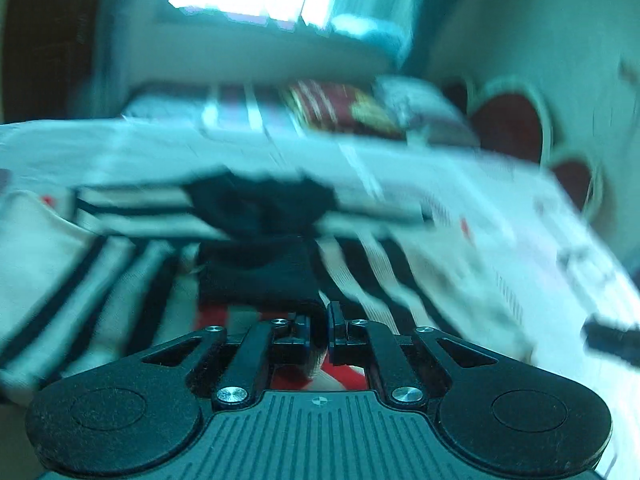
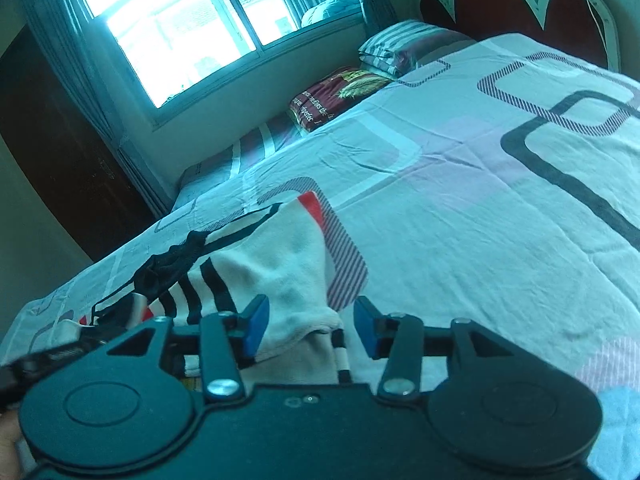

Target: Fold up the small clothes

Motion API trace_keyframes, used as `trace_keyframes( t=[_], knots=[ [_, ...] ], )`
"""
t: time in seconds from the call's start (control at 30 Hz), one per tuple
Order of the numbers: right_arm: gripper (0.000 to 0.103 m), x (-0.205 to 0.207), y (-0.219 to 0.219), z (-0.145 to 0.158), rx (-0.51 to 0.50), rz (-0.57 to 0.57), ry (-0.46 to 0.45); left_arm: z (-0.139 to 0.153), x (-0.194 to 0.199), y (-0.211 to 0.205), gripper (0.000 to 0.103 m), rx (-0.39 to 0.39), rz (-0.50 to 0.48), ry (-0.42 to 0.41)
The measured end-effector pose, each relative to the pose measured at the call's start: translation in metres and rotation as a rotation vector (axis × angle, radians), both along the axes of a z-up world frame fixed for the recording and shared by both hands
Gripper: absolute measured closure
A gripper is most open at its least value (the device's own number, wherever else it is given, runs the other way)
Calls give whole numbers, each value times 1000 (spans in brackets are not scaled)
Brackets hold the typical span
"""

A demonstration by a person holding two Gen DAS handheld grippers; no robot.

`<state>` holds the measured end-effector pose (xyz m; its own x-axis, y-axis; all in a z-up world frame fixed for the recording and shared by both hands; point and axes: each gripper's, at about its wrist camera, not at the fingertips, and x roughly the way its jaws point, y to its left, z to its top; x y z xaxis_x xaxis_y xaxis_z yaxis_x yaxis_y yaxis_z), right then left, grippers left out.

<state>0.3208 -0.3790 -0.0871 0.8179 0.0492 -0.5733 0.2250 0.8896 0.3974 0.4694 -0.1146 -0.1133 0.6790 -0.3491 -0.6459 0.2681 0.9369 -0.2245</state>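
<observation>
A small cream garment [image 2: 276, 264] with black stripes and a black collar is spread on the patterned bed sheet [image 2: 480, 208], toward 7 o'clock in the right wrist view, well apart from the folded bedding [image 2: 400, 46] stacked by the headboard at 12 o'clock. The right gripper [image 2: 310, 328] is held with its blue pads spread, and a cream fold of the garment is seen between them without being pressed. In the blurred left wrist view, the left gripper [image 1: 319, 330] is pressed together; a bit of fabric appears to be caught between its pads, though the blur leaves this uncertain. The dark collar [image 1: 260, 204] is seen at 12 o'clock from those pads, with striped cloth to either side. The fabric is judged to be light, soft and limp, so it will sag and crease rather than hold a shape; slipping is unlikely on the sheet. It is best taken at a hem or sleeve edge, through both layers, and carried low so that the fold is laid flat.
</observation>
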Motion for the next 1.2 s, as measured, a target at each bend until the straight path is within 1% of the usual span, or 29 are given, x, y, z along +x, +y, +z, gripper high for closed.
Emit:
trace_keyframes(
  t=[0.03, 0.07, 0.1, 0.13, 0.2, 0.27, 0.37, 0.4, 0.47, 0.5, 0.57, 0.63, 0.73, 0.8, 0.87, 0.9, 0.93, 0.97, 1.0, 1.03, 1.07, 1.13, 1.2],
  knots=[
    [52, 0, -3, -1, 14, 3, -1, -2, -2, -10, 87, 21, -16, 5],
    [52, 0, -6, -3, 24, 8, -2, -2, -14, -15, 61, 11, -29, -5],
    [52, 0, -7, -3, 32, 12, -2, 1, -22, -15, 50, -16, -34, -27],
    [51, 2, -7, -4, 43, 18, -2, 7, -31, -12, 42, -27, -23, -61],
    [51, 7, -4, -5, 70, 47, -9, 19, -48, 4, 41, -24, -2, -94],
    [51, 14, 6, -6, 77, 80, -8, 30, -63, 31, 42, -40, 23, -137],
    [51, 26, 28, -8, 82, 162, -11, 32, -84, 83, 42, 25, 111, -160],
    [51, 32, 36, -10, 80, 188, -7, 29, -89, 101, 42, 54, 148, -158],
    [51, 42, 51, -17, 93, 220, 8, 18, -93, 134, 42, 110, 219, -116],
    [51, 48, 57, -21, 102, 228, 17, 12, -94, 148, 42, 122, 246, -98],
    [51, 58, 67, -28, 117, 233, 35, 3, -95, 169, 42, 147, 283, -84],
    [51, 67, 73, -35, 138, 233, 47, -6, -91, 180, 42, 178, 303, -67],
    [53, 78, 79, -42, 175, 245, 56, -18, -82, 190, 42, 165, 322, -52],
    [55, 86, 87, -45, 180, 261, 67, -23, -76, 194, 42, 149, 319, -46],
    [60, 92, 96, -47, 174, 273, 78, -30, -69, 191, 42, 141, 296, -36],
    [62, 94, 101, -47, 159, 271, 78, -32, -68, 188, 42, 156, 283, -33],
    [71, 96, 106, -47, 129, 265, 80, -35, -67, 188, 42, 166, 280, -30],
    [83, 98, 109, -47, 105, 261, 86, -37, -64, 186, 47, 158, 283, -29],
    [90, 98, 111, -46, 90, 256, 90, -38, -63, 187, 51, 146, 284, -28],
    [100, 97, 111, -45, 77, 250, 83, -37, -63, 190, 60, 135, 286, -28],
    [100, 95, 111, -42, 56, 244, 70, -36, -63, 191, 64, 125, 293, -25],
    [100, 86, 109, -32, 14, 241, 29, -36, -62, 195, 66, 99, 293, -16],
    [102, 75, 102, -21, -7, 241, -7, -36, -61, 195, 66, 104, 285, -16]
  ],
)
